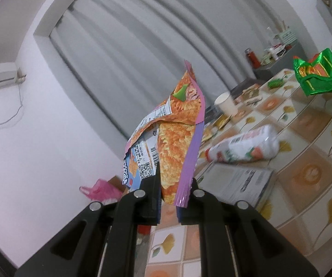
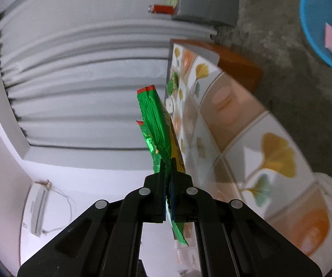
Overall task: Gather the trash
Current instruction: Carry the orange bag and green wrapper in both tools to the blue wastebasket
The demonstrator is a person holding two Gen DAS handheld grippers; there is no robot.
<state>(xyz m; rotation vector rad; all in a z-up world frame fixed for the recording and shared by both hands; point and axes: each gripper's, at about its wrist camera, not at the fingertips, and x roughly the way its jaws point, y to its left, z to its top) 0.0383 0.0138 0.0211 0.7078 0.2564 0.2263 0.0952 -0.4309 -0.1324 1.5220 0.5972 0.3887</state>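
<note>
While the left claw [image 1: 168, 184] is held above the table [image 1: 309, 173], an orange and purple snack wrapper [image 1: 175, 143] is pinched between its fingers, the lower end clamped and the rest standing up and forward, torn open at the side with a barcode and QR label shown. In the right wrist view, the right claw [image 2: 168, 173] is pressed together on a green foil wrapper [image 2: 156, 124], which is seen edge-on, crumpled, with a red strip at its far end and a tail hanging below the fingers. The same green wrapper is seen in the left wrist view at the upper right, lifted clear of the table.

On the table, covered with a ginkgo-leaf tile pattern, a white plastic bottle [image 1: 244, 146] with a red cap is laid on its side, just beyond a flat printed paper pack [image 1: 242, 182]. A paper cup [image 1: 226, 103] is stood upright further back, with small wrappers scattered near it. A small green scrap [image 1: 275, 82] is left near the far edge.

A pink plastic bag [image 1: 101, 189] is seen low at the left, off the table. A blue basin [image 2: 325, 25] is seen on the concrete floor in the right wrist view, with some packets inside. Grey curtains [image 1: 124, 53] are hung behind.
</note>
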